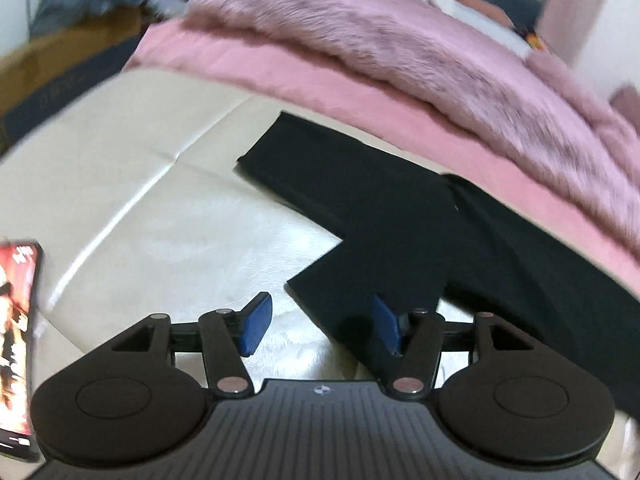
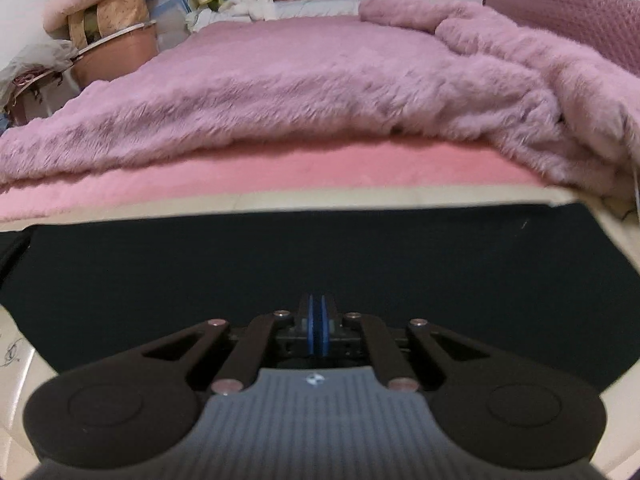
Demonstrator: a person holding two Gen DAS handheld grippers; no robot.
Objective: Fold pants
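Black pants lie flat on a cream padded surface, with one leg end reaching to the upper left and a folded corner toward me. My left gripper is open over that near corner; its right blue pad sits above the cloth and its left pad above the bare cream surface. Neither pad grips anything. In the right wrist view the pants spread wide across the frame. My right gripper hovers over them, shut, its blue pads together with no cloth visible between them.
A pink sheet and a furry mauve blanket cover the bed behind the pants. A phone with a lit screen lies at the left edge. A cardboard box and stacked baskets stand to the left.
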